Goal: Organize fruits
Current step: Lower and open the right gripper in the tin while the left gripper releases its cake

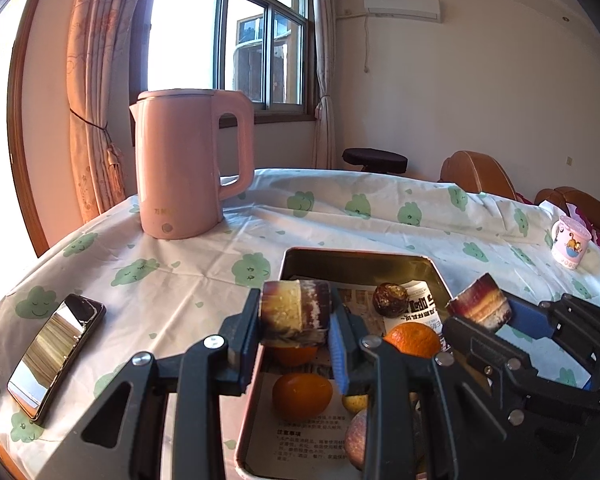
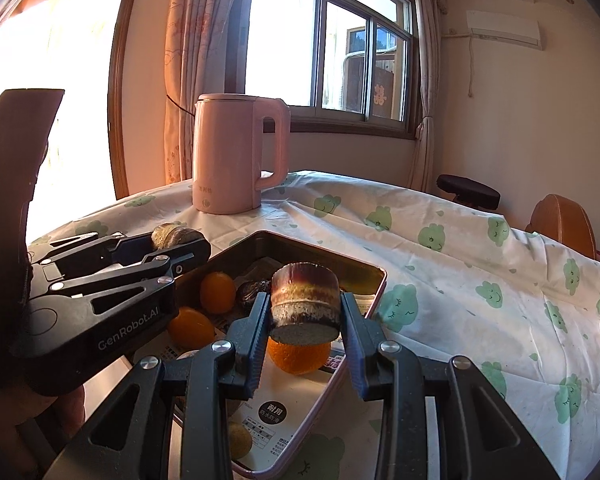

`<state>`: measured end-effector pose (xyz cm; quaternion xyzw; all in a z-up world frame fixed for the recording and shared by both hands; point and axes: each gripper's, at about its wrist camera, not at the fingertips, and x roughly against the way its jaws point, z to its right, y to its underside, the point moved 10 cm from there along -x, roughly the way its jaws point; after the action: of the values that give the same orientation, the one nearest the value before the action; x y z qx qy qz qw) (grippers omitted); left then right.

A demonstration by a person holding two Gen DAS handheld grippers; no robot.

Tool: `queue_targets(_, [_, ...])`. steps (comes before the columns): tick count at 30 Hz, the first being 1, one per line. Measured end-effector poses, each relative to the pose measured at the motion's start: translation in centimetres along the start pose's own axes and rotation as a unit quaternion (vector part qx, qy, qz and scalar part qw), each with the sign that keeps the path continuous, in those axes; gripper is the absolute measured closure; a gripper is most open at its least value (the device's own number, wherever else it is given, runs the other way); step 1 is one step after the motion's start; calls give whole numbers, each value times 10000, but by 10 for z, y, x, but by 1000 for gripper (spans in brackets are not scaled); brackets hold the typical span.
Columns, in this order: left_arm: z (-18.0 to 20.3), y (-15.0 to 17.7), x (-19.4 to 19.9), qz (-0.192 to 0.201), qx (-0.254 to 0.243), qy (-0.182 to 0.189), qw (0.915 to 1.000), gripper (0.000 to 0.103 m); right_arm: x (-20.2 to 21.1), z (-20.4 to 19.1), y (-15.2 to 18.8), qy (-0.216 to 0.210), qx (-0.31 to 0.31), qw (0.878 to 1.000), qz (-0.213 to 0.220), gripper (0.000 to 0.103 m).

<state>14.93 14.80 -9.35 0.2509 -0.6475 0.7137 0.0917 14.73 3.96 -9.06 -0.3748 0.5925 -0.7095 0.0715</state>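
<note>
Sunlit curtains and a sliding window stood behind a table draped in a wrinkled white cloth (image 1: 380, 216) printed with green cloud faces. Beyond the left gripper (image 1: 296, 322), to its left, a smooth pink kettle (image 1: 188, 164) sat upright; a glossy phone (image 1: 54, 354) lay flat on the cloth at its left side. That gripper's blue-padded fingers were clamped on a stubby sugarcane chunk (image 1: 294, 312), dark-skinned with a pale fibrous cut face, held over a rectangular metal tray (image 1: 356, 258) lined with printed paper. Below and ahead of it in the tray lay round oranges (image 1: 302, 396), a brown knobbly water chestnut (image 1: 390, 300) and an apple (image 1: 356, 444). The right gripper (image 2: 305, 312) pinched a second cylindrical cane piece (image 2: 305, 300) above an orange (image 2: 298, 358) near the tray's right rim. A pink cartoon mug (image 1: 570, 246) stood far right.
</note>
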Motion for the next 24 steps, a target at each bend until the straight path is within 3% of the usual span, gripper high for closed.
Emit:
queue_targets(18, [3, 7, -11, -269, -12, 76, 9996, 70, -25, -7, 16, -226, 12, 9972, -709, 66])
queue_targets(19, [3, 7, -12, -278, -19, 79, 9996, 69, -25, -7, 16, -221, 26, 9973, -705, 62])
queue_targets(20, [4, 8, -12, -283, -27, 71, 9996, 68, -25, -8, 16, -204, 38, 9973, -700, 51])
queue_targets(22, [3, 7, -11, -250, -39, 21, 9997, 51, -24, -7, 15, -150, 41, 9976, -668, 34])
queue_targets(24, [2, 6, -7, -150, -41, -46, 9999, 37, -21, -5, 13, -119, 25, 9983, -575, 33])
